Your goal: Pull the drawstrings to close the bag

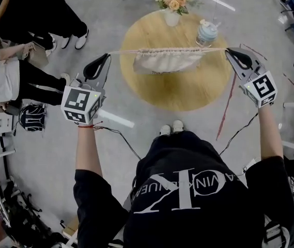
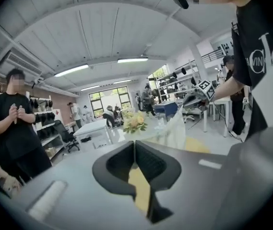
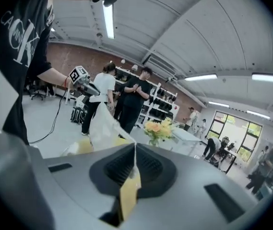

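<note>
my left tool [image 1: 107, 56] and right tool [image 1: 228, 51] are each clamped shut on the drawstrings [image 1: 121, 51] — stretched taut between them — with the gathered bag [image 1: 166, 61] hanging mid-line over the round tabletop [image 1: 188, 94], upper centre of frame.

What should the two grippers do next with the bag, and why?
Probably pull a little farther apart. The left gripper and right gripper each pinch a taut drawstring, yet the mouth of the bag looks only partly gathered.
</note>
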Motion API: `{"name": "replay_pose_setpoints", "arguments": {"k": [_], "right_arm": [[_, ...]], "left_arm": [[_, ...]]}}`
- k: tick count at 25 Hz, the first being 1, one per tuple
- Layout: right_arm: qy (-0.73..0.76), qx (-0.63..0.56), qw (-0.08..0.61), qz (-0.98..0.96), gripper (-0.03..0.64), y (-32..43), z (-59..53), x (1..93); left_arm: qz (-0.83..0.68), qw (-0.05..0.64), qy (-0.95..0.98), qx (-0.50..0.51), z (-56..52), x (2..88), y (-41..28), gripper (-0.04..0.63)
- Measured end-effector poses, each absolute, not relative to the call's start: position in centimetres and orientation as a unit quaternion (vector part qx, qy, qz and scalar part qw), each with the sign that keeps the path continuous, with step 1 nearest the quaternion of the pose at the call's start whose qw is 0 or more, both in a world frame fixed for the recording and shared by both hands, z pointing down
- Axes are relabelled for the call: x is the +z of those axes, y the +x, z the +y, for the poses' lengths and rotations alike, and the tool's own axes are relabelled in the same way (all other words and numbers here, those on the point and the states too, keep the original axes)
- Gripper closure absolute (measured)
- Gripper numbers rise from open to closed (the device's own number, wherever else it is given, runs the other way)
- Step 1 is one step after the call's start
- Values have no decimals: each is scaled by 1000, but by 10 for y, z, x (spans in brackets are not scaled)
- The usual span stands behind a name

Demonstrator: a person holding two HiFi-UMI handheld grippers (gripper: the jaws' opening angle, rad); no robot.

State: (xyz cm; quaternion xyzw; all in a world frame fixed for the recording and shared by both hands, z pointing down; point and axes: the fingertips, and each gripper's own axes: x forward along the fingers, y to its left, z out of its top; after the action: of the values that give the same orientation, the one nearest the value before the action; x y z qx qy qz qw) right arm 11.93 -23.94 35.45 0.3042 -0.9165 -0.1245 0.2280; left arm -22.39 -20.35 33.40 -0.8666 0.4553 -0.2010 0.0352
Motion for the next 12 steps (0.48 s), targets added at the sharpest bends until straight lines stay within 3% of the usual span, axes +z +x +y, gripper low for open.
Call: {"name": "replay_pose_setpoints", "arguments": {"k": [12], "right_arm": [[312,-123,242,-910,600,124,-245,368]], "left_arm": [[503,-6,-843,-191,-212,356,-249,574]]}}
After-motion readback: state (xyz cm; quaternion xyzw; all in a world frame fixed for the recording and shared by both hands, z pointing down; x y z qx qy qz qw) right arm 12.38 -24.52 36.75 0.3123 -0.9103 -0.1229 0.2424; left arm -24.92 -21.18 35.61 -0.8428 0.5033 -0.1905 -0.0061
